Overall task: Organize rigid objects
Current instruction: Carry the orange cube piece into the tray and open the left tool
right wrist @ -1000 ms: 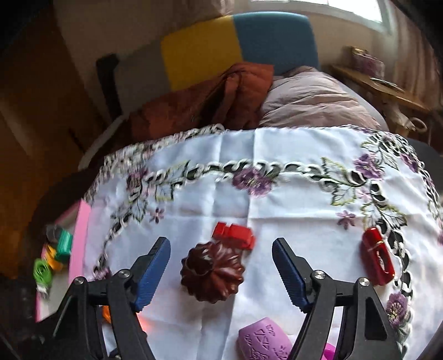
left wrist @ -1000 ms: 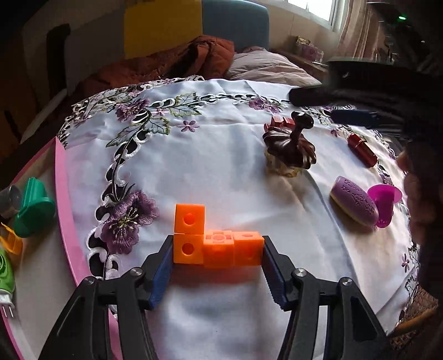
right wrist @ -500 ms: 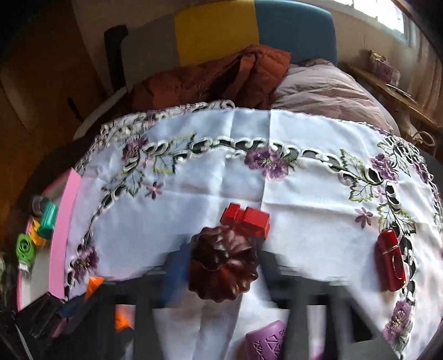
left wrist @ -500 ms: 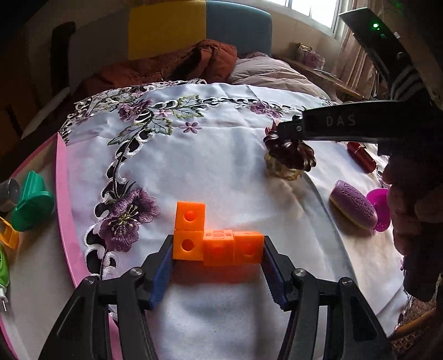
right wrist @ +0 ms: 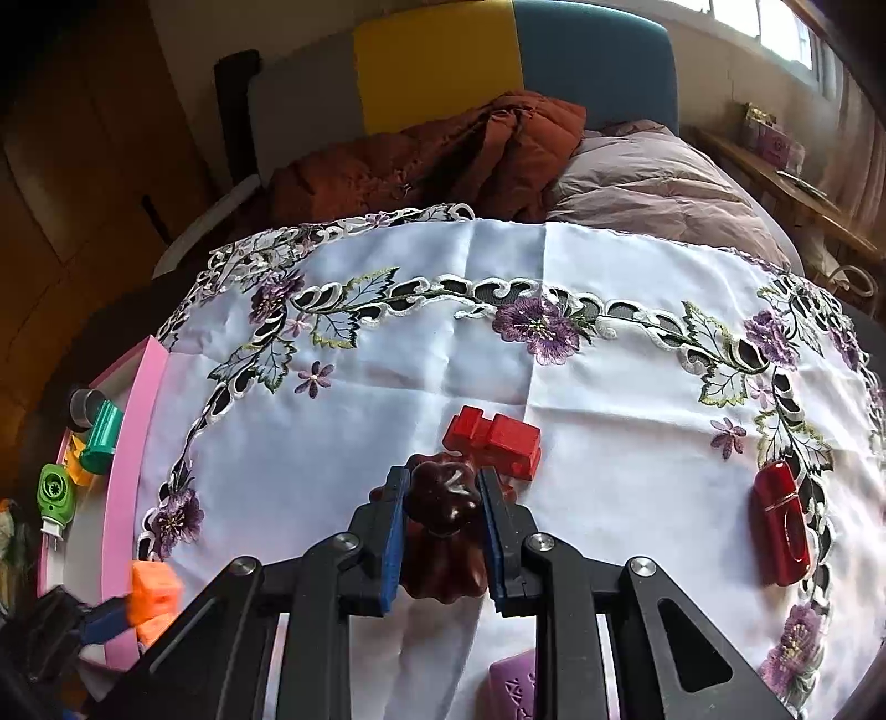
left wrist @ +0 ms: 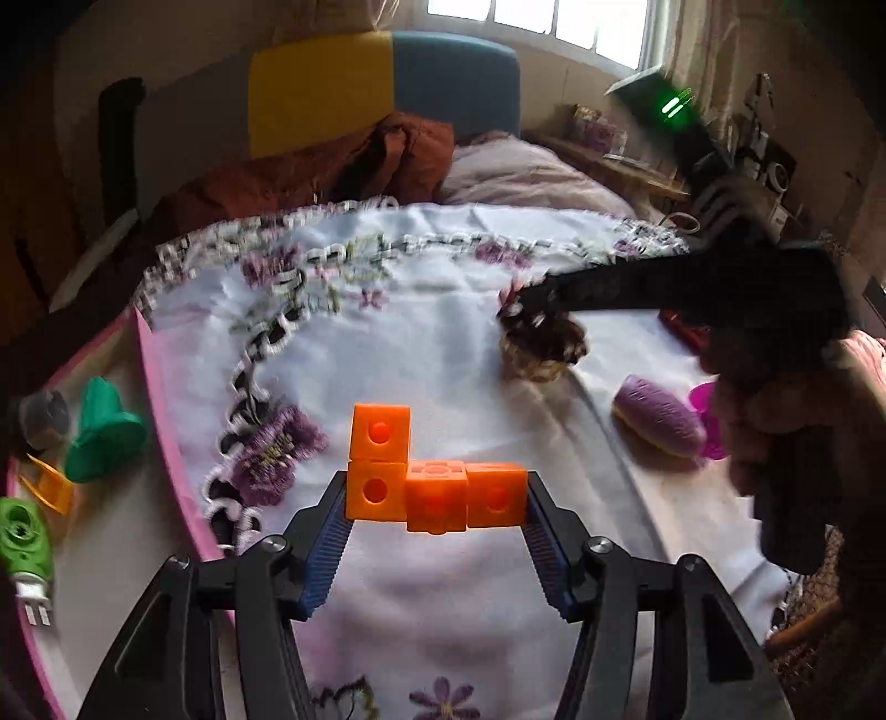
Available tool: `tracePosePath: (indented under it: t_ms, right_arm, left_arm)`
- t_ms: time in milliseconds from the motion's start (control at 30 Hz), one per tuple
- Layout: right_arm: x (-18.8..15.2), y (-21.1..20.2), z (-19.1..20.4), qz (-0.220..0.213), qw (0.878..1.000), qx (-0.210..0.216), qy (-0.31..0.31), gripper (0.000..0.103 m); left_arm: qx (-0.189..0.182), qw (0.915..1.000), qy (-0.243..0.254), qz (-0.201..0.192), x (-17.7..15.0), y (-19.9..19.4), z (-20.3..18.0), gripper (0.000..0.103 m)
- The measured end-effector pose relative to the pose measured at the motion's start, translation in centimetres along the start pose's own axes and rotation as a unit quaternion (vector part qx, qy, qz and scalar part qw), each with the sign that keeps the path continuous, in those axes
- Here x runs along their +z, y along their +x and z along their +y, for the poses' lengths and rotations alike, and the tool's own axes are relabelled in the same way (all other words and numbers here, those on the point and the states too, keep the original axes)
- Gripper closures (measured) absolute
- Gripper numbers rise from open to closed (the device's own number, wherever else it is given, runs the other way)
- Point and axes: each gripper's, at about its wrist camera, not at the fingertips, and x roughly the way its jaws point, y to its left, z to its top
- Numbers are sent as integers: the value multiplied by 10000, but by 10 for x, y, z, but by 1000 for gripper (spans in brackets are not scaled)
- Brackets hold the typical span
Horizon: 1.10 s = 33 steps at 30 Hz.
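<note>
Centrally, an orange block piece (left wrist: 426,487) is clamped between the pads of the left gripper (left wrist: 434,512), above the tablecloth (left wrist: 443,354) near its left edge. A brown fluted lid (right wrist: 443,531) is pinched by its knob in the right gripper (right wrist: 443,531), just before a red block (right wrist: 493,440). A pink tray (right wrist: 124,498) is seen along the left edge.

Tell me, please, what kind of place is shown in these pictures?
Probably a bedroom at home: an embroidered tablecloth covers the surface, a padded yellow and blue headboard stands behind it with a pinkish quilt, and a window gives daylight.
</note>
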Motion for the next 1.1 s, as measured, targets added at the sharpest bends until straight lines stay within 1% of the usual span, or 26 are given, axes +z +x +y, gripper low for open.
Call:
tracePosePath:
  t_ms: [133,233,333,600,1100]
  right_arm:
    - [-1,1,2,-9,9999,-60,-100,79]
    - [-1,1,2,-3,10000,-34,-46,79]
    - [-1,1,2,0,10000,-32,-31,79]
    - [-1,0,3,-5,9999,-96,-116,79]
    - [-4,1,14,-109,9982,-343,-486,79]
  left_arm:
    - [18,9995,71,-303,4,-30,0,43]
    - [73,9987,70,-497,5,-48,6,43]
    - [164,9981,49,-595,3,-61,13,43]
    - [340,9971,-228,-644,-4,-80,38,43]
    - [380,9951,-737,-530,-18,-87,74,43]
